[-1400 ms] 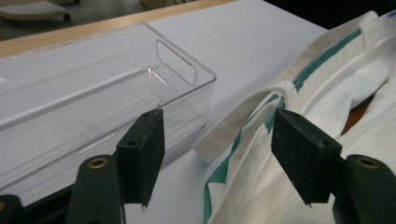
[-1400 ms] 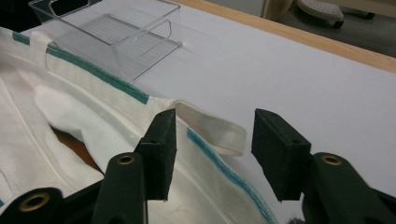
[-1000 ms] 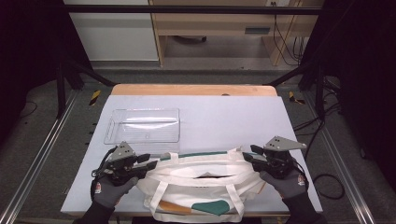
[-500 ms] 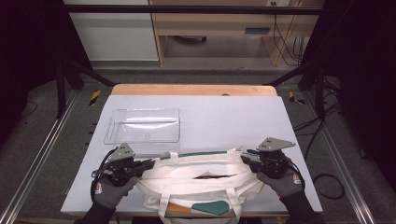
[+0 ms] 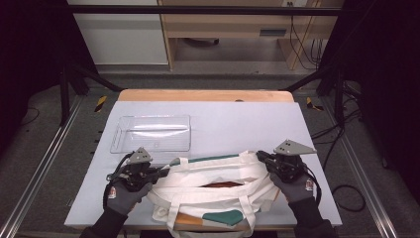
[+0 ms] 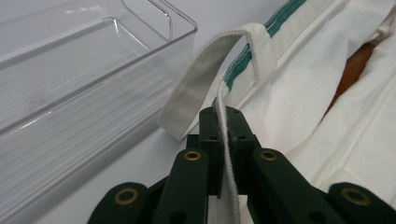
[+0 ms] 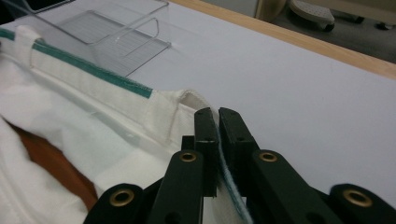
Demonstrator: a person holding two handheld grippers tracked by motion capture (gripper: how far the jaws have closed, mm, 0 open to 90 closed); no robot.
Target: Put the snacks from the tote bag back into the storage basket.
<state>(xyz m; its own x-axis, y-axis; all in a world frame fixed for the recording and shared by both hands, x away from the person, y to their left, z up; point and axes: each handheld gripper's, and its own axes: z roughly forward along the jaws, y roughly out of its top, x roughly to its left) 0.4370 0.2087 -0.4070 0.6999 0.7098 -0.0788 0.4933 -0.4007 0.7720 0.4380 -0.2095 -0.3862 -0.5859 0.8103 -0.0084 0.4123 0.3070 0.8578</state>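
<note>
With my left gripper [image 6: 223,122] and right gripper [image 7: 217,122] each newly clamped on the rim of the tote bag [image 5: 208,186] at the table's [image 5: 237,124] near edge, an uneven pull could slip the thin fabric free.

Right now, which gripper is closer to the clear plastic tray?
Left. The left gripper pinches the tote bag edge just below the clear tray, nearly beside it. The right gripper grips the bag's far end, well off to the tray's right.
</note>
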